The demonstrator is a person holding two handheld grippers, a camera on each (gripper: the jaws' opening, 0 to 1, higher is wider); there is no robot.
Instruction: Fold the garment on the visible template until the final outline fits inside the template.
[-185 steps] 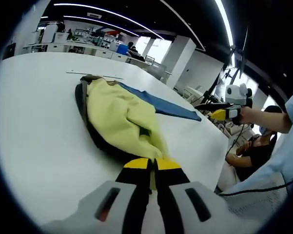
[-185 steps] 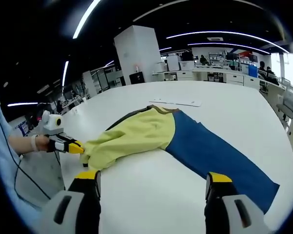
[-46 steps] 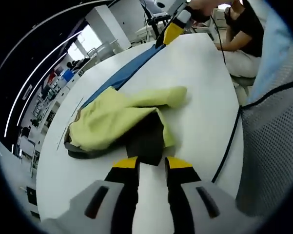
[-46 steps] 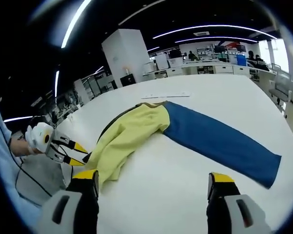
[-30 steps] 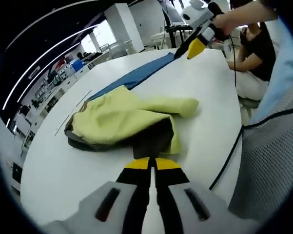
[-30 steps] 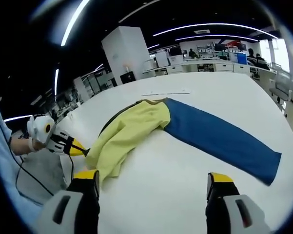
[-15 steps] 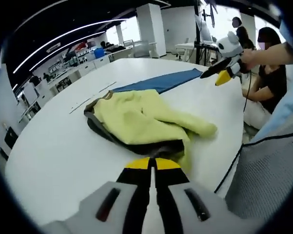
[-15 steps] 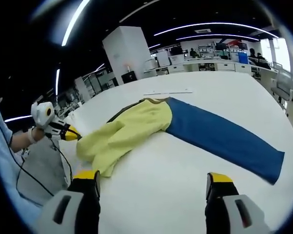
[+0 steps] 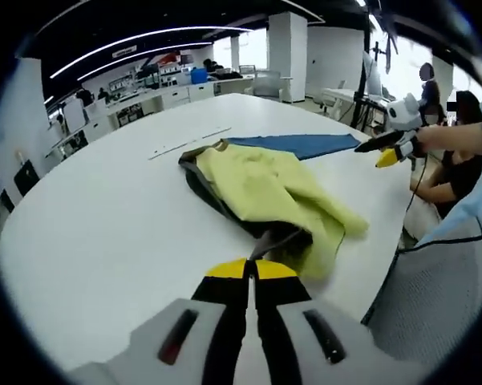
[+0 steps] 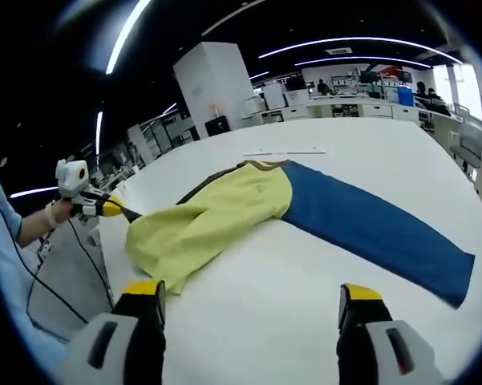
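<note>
The yellow garment (image 9: 265, 188), bunched over its dark lining beside the blue template (image 10: 369, 224) on the white table (image 9: 104, 216), is pinched at a dark edge by the left gripper (image 9: 251, 269), its fingers closed together, whereas the right gripper (image 10: 249, 301) is seen with fingers spread wide, holding nothing.

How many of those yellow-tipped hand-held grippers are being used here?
2. The left hand-held gripper is shut on the dark edge of the yellow fabric garment at the table's near side. The right hand-held gripper hovers open above the white round table.

Broad bare white desk (image 10: 305, 313) lies open around the crumpled yellow-and-blue fabric garment (image 10: 224, 216), the lone obstacle on it.
</note>
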